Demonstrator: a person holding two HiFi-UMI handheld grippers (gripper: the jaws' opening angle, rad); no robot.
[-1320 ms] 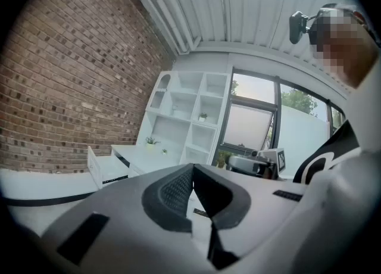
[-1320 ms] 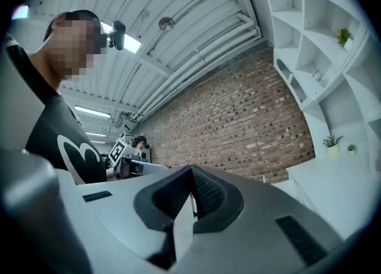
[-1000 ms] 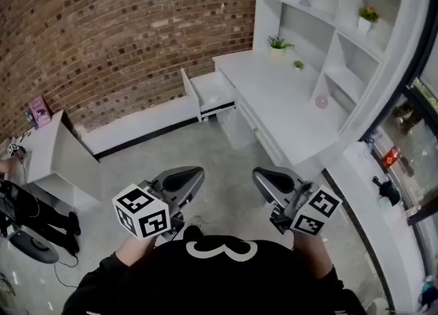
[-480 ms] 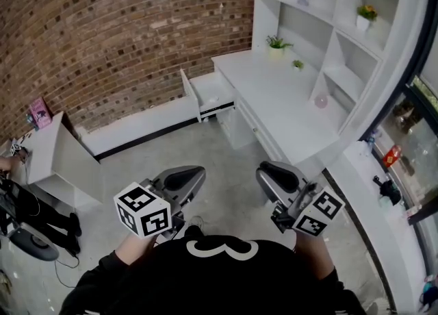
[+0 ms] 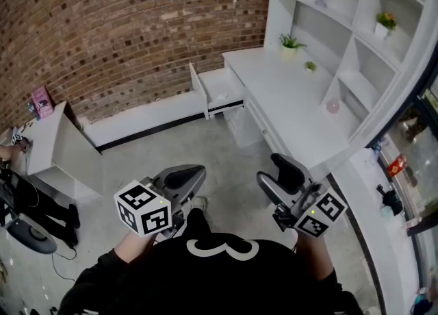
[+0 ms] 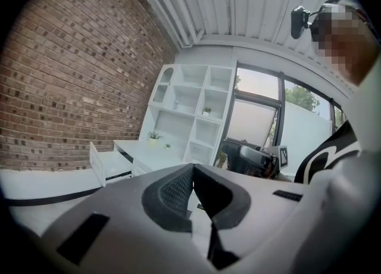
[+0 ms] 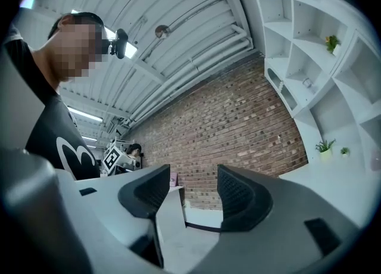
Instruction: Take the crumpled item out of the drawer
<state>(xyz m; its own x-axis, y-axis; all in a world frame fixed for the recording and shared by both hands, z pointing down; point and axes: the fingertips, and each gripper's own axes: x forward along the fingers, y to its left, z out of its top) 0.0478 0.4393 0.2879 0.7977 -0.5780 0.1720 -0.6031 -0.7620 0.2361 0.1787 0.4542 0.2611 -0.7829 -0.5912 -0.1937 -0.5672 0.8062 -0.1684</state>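
Opening up on the right gripper [image 7: 192,190]: jaws just parting, nothing between them, brick wall [image 7: 238,124] beyond. On the left gripper [image 6: 191,170] the jaws are pressed together, empty as well. Both sit low in front of the person, over the floor [image 5: 205,149], well apart from the desk [image 5: 287,98]. The drawer [image 5: 217,93] stands pulled open at the desk's wall end; the crumpled item can't be made out inside.

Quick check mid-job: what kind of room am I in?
Probably a home-office or study set-up: a white desk with an open drawer, white shelving holding small potted plants, and a brick wall.
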